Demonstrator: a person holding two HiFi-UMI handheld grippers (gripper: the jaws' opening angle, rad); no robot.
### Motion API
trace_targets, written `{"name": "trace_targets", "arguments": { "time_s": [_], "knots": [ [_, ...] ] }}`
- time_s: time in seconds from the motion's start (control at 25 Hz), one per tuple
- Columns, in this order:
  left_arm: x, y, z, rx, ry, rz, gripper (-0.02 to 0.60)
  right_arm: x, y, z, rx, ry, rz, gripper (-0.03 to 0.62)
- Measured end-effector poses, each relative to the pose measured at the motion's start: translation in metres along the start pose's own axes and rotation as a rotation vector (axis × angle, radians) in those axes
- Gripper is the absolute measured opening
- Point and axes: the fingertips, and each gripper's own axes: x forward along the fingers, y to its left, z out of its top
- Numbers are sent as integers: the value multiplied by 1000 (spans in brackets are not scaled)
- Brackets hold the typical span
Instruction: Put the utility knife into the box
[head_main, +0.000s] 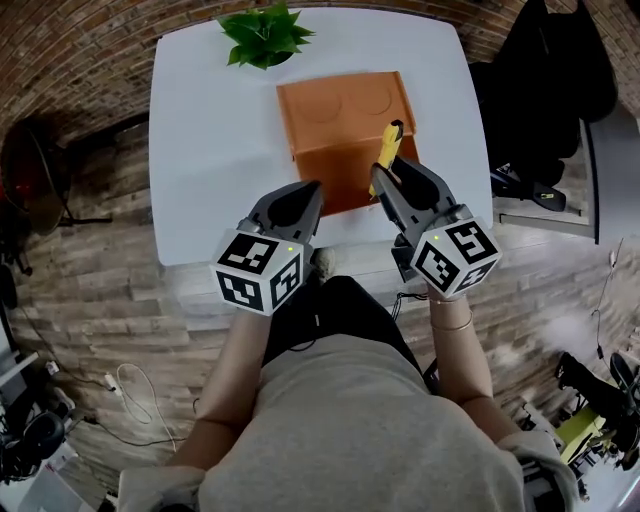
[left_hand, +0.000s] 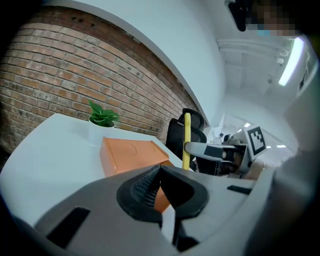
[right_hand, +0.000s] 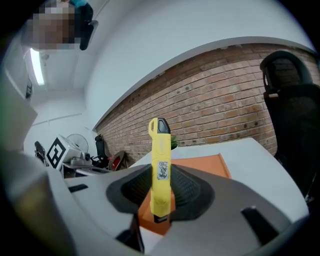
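Note:
A closed orange box (head_main: 340, 130) lies flat on the white table (head_main: 200, 150), near its middle. My right gripper (head_main: 380, 182) is shut on a yellow utility knife (head_main: 388, 145), which stands upright between the pads (right_hand: 160, 165) above the box's near right corner. The orange box (right_hand: 205, 165) shows just behind the knife. My left gripper (head_main: 312, 190) hovers at the box's near left edge, its jaws closed together with nothing in them (left_hand: 159, 172). From the left gripper view I see the box (left_hand: 132, 152) ahead and the knife (left_hand: 186, 142) to the right.
A potted green plant (head_main: 265, 35) stands at the table's far edge behind the box. A black office chair (head_main: 550, 80) sits to the right of the table. The table's near edge runs just below both grippers, above the person's lap.

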Motion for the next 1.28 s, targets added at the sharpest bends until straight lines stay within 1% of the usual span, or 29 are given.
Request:
{"name": "trace_targets", "arguments": {
  "time_s": [0.12,0.28,0.44,0.64,0.76,0.84,1.08,1.16,1.28],
  "knots": [
    [4,7,-3,-31,-1,-1,6,10,-3,-4,-94,50,18,112],
    [5,14,-8,-56,-4,12,6,22,-2,-16,-232,138,75,113],
    [4,23,-17,-76,6,38,6,32,1,-40,-386,259,156,112],
    [0,33,-28,-97,18,59,6,44,4,-66,-474,378,267,112],
    [1,37,-32,-105,21,64,6,49,0,-83,-590,471,332,112],
    [2,40,-35,-112,22,68,6,52,-6,-94,-655,535,359,112],
    [12,41,-42,-118,33,57,6,60,-27,-124,-769,710,386,114],
    [17,39,-43,-116,40,48,6,60,-34,-135,-770,781,387,114],
    [21,39,-42,-116,32,54,6,60,-43,-148,-758,872,368,114]
  ]
}}
